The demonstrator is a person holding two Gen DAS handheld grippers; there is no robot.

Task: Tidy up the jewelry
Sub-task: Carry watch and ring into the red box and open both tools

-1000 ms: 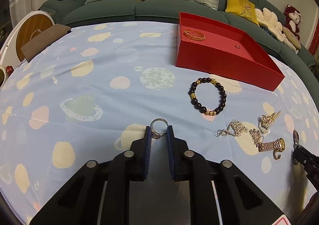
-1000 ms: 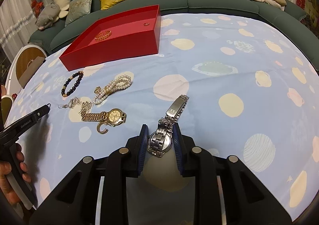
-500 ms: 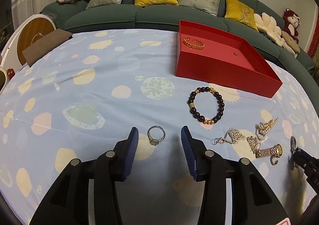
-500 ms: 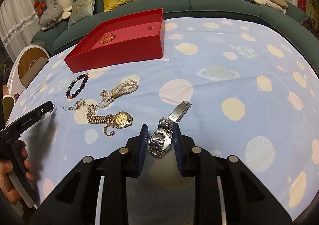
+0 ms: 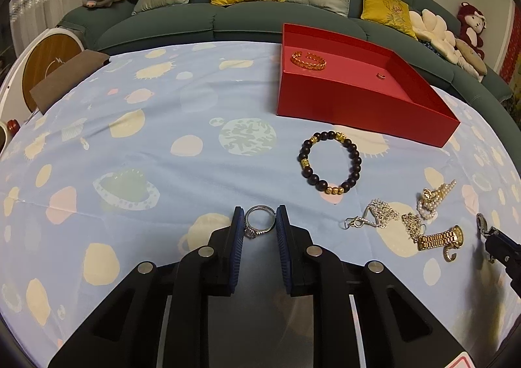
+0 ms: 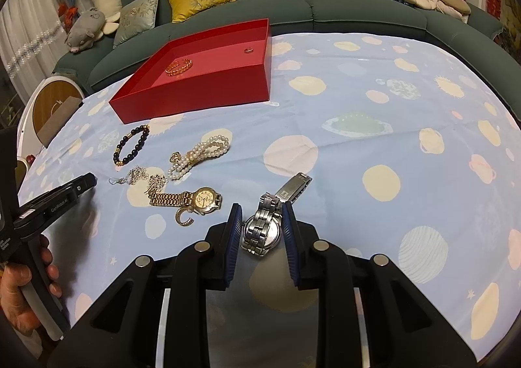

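In the left wrist view, the left hand-held gripper [image 5: 260, 221] sat at the lower centre of the frame with its jaws closing on a silver ring [image 5: 258, 222]. The ring lay on the blue patterned surface [image 5: 146, 146] between the two blue pads, which touched its sides.

In the right wrist view, the right hand-held gripper [image 6: 262, 224] pinched a silver watch [image 6: 265, 228] at lower centre; the watch's clasp end reached up and to the right, past the fingertips.

A red tray [image 6: 208, 88] stood in the upper left of that frame with a gold bangle [image 6: 178, 67] and a small ring [image 6: 248, 49] inside it. Below the tray, loose on the surface, lay a dark bead bracelet [image 6: 132, 146], a pearl bracelet [image 6: 198, 153], a silver chain [image 6: 140, 176] and a gold watch [image 6: 195, 200], the chain touching the gold watch's band.

At the left edge of that view, a person's hand [image 6: 19, 296] gripped the left tool's handle.

In the left wrist view the tray stood in the upper right, with the bead bracelet just below it.
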